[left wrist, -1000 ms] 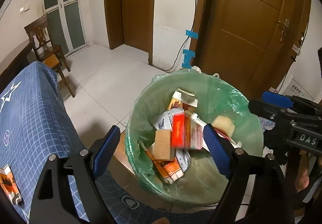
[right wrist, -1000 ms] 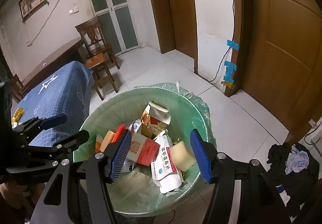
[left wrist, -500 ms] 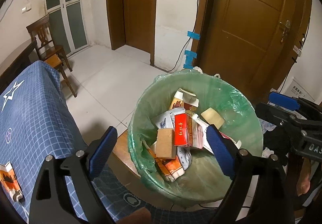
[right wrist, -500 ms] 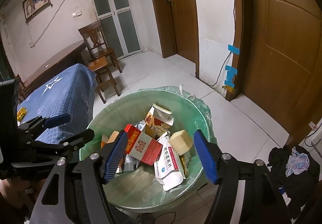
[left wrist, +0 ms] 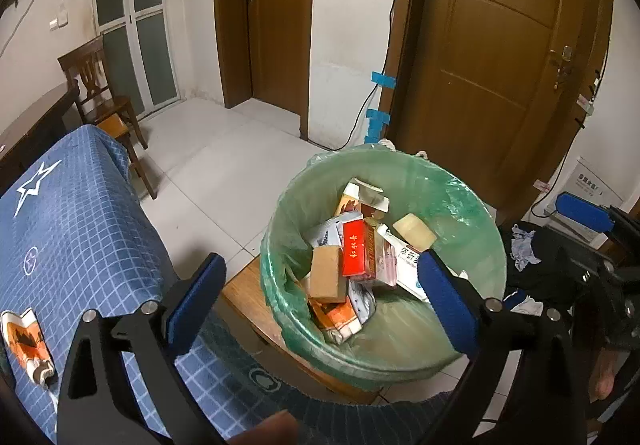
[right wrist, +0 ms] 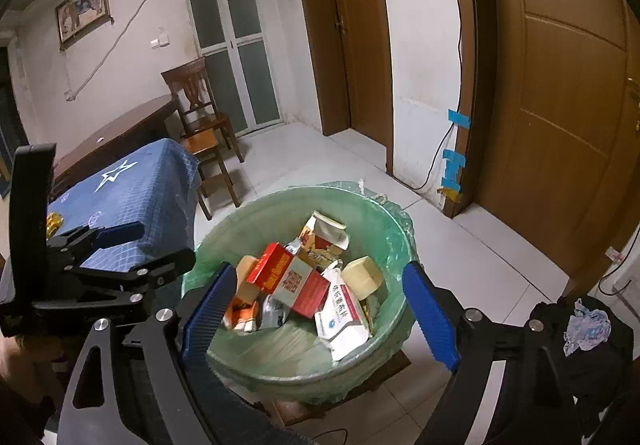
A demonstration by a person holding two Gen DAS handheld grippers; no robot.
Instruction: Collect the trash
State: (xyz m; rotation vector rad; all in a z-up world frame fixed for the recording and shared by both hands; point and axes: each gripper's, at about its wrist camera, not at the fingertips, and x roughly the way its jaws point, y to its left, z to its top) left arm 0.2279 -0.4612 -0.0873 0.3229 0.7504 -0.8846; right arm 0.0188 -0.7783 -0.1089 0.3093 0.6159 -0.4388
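A bin lined with a green bag holds several cartons. Among them are a red box, a red-and-white box, a brown block, a tan block and a white medicine box. My left gripper hangs above the bin's near side. Its jaws are opening and nothing is between the pads. My right gripper is also over the bin, jaws opening, nothing held. Each gripper shows at the edge of the other's view.
The bin stands on a low wooden stool. A table with a blue checked cloth carries an orange packet. A wooden chair stands behind it. Dark clothes lie on the tiled floor by a brown door.
Both grippers drew back and up from the bin with jaws widening. The red box fell from the left one and the red-and-white box from the right; both came to rest among the cartons.
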